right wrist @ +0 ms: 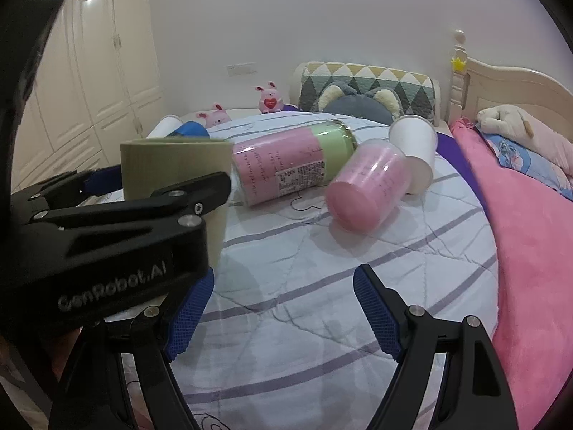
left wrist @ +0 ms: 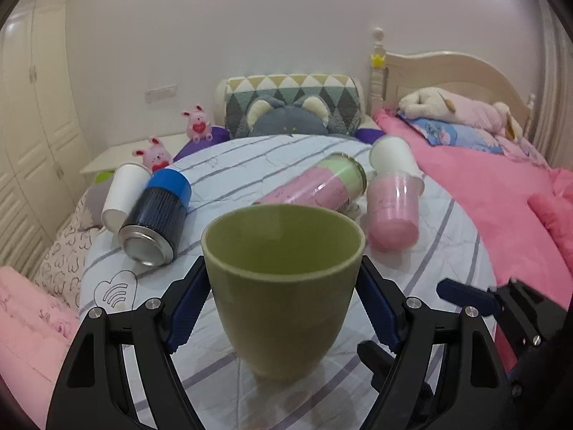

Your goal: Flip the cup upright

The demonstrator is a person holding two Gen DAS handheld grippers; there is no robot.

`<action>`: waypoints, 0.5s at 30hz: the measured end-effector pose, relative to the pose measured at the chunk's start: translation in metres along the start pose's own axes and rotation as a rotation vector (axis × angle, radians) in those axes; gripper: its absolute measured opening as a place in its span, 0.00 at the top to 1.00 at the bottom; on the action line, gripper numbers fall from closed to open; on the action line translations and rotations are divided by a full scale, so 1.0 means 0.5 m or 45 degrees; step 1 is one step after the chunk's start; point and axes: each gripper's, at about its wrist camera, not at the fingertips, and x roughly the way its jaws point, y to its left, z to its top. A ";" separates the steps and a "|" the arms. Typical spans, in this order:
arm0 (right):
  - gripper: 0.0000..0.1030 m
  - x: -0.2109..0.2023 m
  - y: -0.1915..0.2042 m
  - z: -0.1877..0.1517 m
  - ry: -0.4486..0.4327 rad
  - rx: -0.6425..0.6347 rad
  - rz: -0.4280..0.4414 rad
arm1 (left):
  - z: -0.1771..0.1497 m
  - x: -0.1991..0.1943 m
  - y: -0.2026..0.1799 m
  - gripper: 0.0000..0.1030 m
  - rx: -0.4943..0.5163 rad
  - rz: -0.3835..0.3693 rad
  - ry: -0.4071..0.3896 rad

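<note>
An olive-green cup stands upright, mouth up, between the blue pads of my left gripper, which is shut on its sides just above the striped quilt. In the right wrist view the same cup shows at the left, held by the left gripper's black fingers. My right gripper is open and empty over the quilt, to the right of the cup.
On the quilt lie a pink-and-green can, a pink plastic cup, a white paper cup, a blue-capped can and another white paper cup. A pink blanket covers the right side. Plush toys and pillows lie behind.
</note>
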 end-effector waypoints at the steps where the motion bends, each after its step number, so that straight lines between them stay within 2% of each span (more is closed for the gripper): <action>1: 0.20 0.001 0.003 -0.001 0.002 -0.004 0.001 | -0.005 -0.004 0.003 0.22 0.002 -0.010 -0.004; 15: 0.20 -0.008 0.026 -0.001 -0.007 -0.042 -0.016 | -0.031 -0.036 0.022 0.22 0.014 -0.066 -0.013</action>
